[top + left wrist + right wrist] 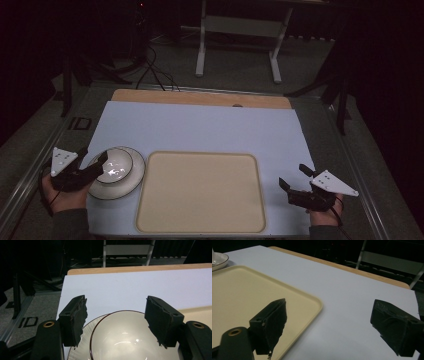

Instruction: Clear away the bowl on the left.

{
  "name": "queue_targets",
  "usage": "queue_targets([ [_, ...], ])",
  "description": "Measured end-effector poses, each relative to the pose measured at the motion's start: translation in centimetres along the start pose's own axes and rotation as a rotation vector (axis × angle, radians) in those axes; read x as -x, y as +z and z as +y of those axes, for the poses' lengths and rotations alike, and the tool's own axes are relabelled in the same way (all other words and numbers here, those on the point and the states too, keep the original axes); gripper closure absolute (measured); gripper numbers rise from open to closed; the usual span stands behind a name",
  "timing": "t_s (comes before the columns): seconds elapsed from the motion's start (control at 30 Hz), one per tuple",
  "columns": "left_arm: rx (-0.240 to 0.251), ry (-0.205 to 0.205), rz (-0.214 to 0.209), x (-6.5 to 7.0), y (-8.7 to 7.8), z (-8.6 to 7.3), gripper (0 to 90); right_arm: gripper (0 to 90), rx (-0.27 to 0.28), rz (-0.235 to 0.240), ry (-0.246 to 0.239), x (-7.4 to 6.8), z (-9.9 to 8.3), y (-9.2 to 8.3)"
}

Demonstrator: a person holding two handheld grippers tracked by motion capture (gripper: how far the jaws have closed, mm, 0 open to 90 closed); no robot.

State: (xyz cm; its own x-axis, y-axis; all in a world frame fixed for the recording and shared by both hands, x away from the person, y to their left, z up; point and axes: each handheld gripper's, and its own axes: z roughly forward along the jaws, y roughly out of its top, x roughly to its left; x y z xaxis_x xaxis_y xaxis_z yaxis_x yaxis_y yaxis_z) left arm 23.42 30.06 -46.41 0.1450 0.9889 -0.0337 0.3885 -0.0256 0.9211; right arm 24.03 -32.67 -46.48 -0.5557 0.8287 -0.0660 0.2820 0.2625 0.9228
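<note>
A pale blue-white sheet [200, 125] with a smooth, matte face covers most of the table, and a strip of bare wood [200, 97] shows along its far edge. On the near half of the sheet lies a cream tray [201, 192], a flat rectangle with rounded corners and a low raised rim, plastic by the look of its dull, even surface. Just beside the tray's left edge sits a round white plate [131, 180] with a thin dark line around its rim, and a glossy white bowl [116, 167] rests on the plate, catching bright spots of light inside.

The left gripper [95, 162] is held low at the left side of the sheet, its black jaws spread wide apart and reaching over the bowl. In the left gripper view its rough, ragged-edged pads [78, 317] stand on either side of the bowl's [125, 337] dark-lined rim, gripping nothing; whether they touch the rim cannot be told. A grey three-cornered plate sits on top of the gripper.

The right gripper [295, 179] is at the right side of the sheet, near the tray's right edge but apart from it. Its jaws are released too, gaping wide over bare sheet [352, 302] in the right gripper view, with the tray's rounded corner [312, 302] beside the left jaw.
</note>
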Motion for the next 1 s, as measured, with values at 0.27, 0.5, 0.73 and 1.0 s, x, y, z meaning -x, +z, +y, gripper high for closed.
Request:
queue_targets([
  [0.27, 0.001, -0.025, -0.003, -0.3, -0.1, -0.1, 34.4, 13.3, 0.007, -0.015, -0.002, 0.0, 0.1, 0.0],
  [0.5, -0.001, -0.055, -0.005, -0.8, 0.1, -0.1, 34.1, 13.4, 0.001, -0.009, -0.009, -0.1, 0.1, 0.0],
  [0.73, -0.015, -0.067, -0.003, -1.2, 0.2, -0.2, 34.0, 13.4, -0.002, -0.015, -0.012, -0.1, 0.1, -0.1],
  [1.0, -0.036, -0.086, -0.001, -1.7, 0.6, -0.3, 33.7, 13.4, 0.005, -0.026, -0.008, 0.0, 0.1, -0.1],
])
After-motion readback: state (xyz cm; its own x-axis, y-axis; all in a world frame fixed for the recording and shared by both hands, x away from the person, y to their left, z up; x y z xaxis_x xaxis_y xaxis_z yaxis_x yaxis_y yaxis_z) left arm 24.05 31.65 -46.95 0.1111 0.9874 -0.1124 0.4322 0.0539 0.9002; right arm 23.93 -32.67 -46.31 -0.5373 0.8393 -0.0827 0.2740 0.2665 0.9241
